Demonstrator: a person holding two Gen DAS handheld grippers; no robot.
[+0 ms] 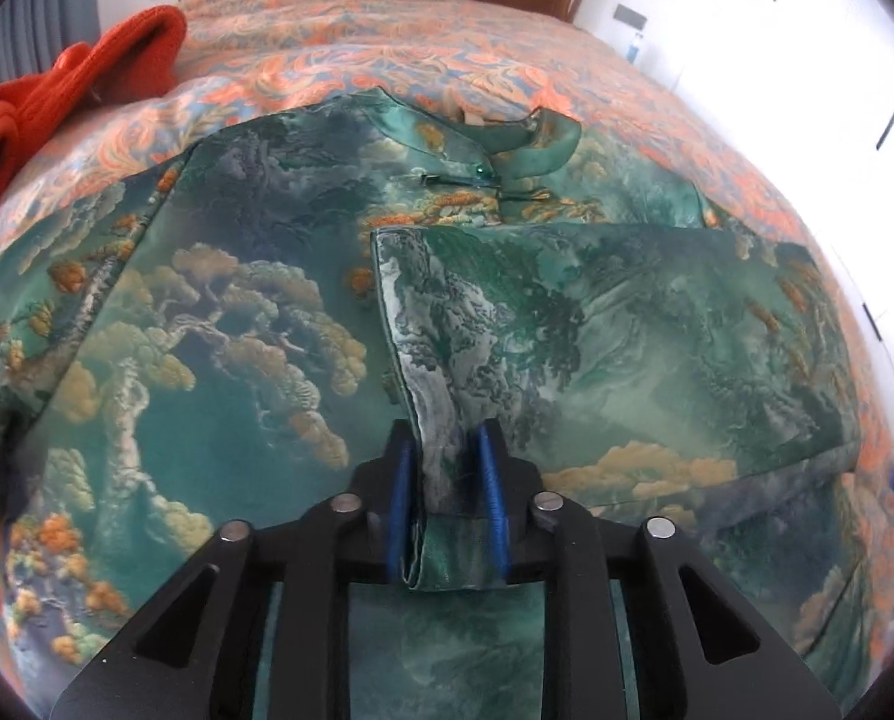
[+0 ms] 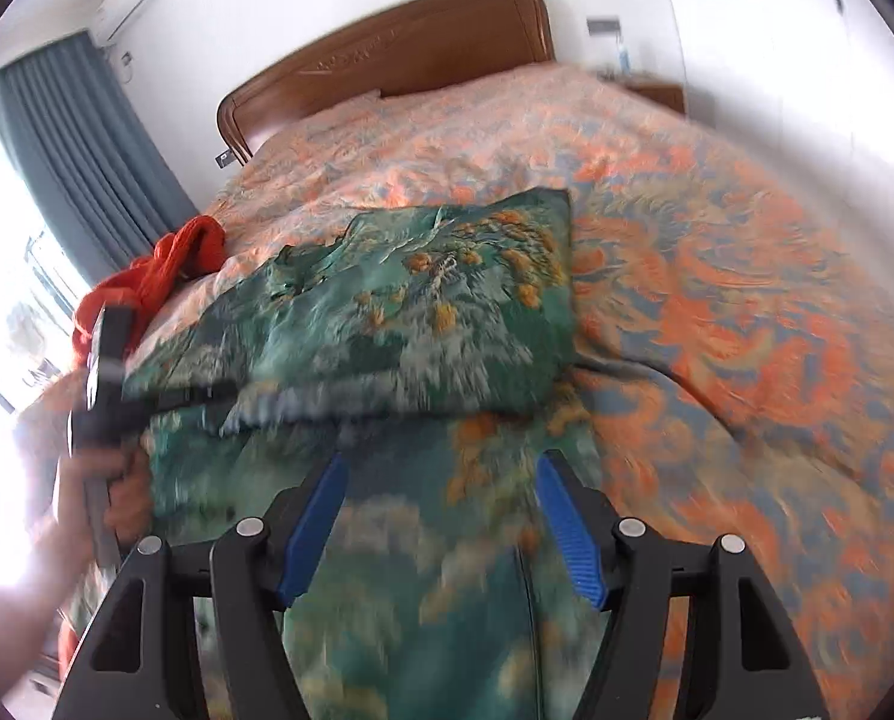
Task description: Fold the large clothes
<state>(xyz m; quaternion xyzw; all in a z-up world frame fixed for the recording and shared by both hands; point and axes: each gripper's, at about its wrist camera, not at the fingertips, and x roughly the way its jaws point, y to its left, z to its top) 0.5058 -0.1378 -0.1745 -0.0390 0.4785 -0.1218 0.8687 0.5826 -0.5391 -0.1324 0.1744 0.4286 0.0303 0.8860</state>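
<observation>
Left claw first: its blue pads are drawn in close on a bunched strip of the green landscape-print garment, the cuff end of a folded-over sleeve. The cloth fills the gap and folds over between the pads, so this reads as a firm pinch on fabric.

From that pinch the sleeve runs away from the claw and off to the right across the body of the garment, its long edge lying crosswise to the shirt's length. The collar sits at the far end, toward the headboard, so the garment's long axis runs straight out from the left claw up the bed.

Over to the right claw: jaws standing well apart, nothing between them, hovering over the near part of the same garment. The picture is smeared, so no contact can be read. Beyond it the cloth is heaped into a doubled panel, and the left hand with its tool shows at the left edge.

My read: the left side holds the cloth, the right is free, and the next fold turns on carrying that cuff along the sleeve's line.

An orange-red knit lies apart, far left on the bed.
</observation>
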